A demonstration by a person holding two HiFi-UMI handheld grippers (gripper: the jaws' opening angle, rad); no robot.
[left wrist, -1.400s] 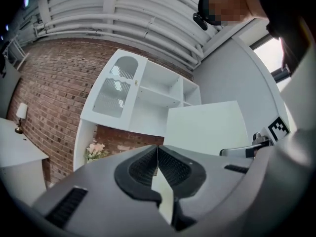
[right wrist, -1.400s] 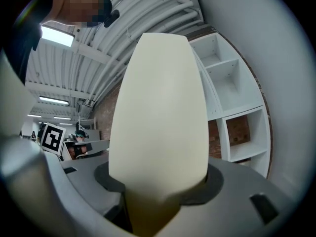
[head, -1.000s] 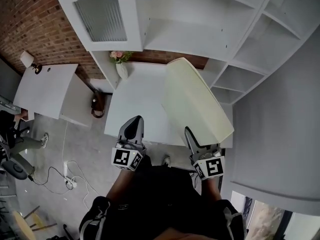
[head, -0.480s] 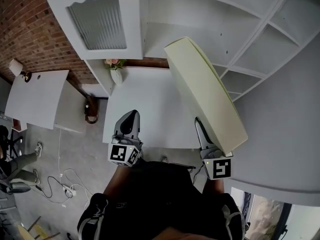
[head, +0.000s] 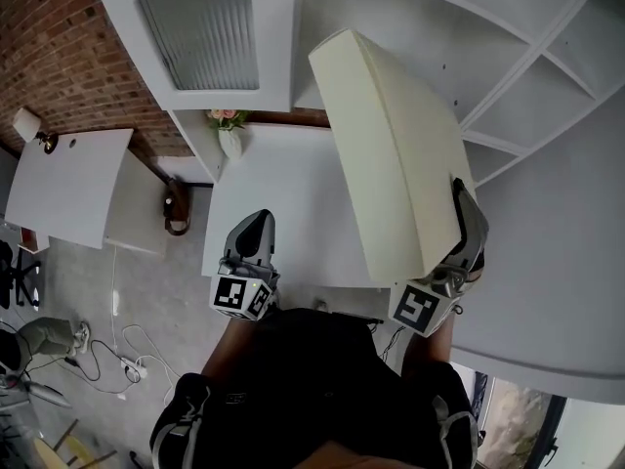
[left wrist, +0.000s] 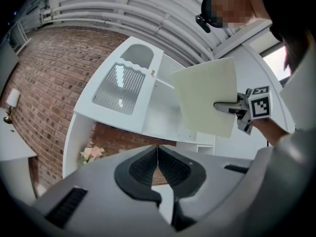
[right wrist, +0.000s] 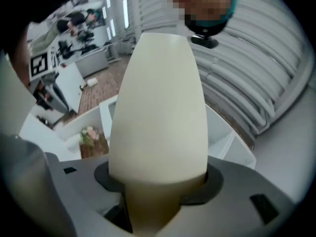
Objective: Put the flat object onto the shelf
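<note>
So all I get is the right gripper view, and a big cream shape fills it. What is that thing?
Observer: It's a flat cream board. The head view shows the right gripper clamped on its near edge, holding it tilted toward the white shelf unit.
Operator: And the other gripper, is it helping?
Observer: No. In its own view the left gripper has its jaws together on nothing, and it sits low by the near edge of a white table.
</note>
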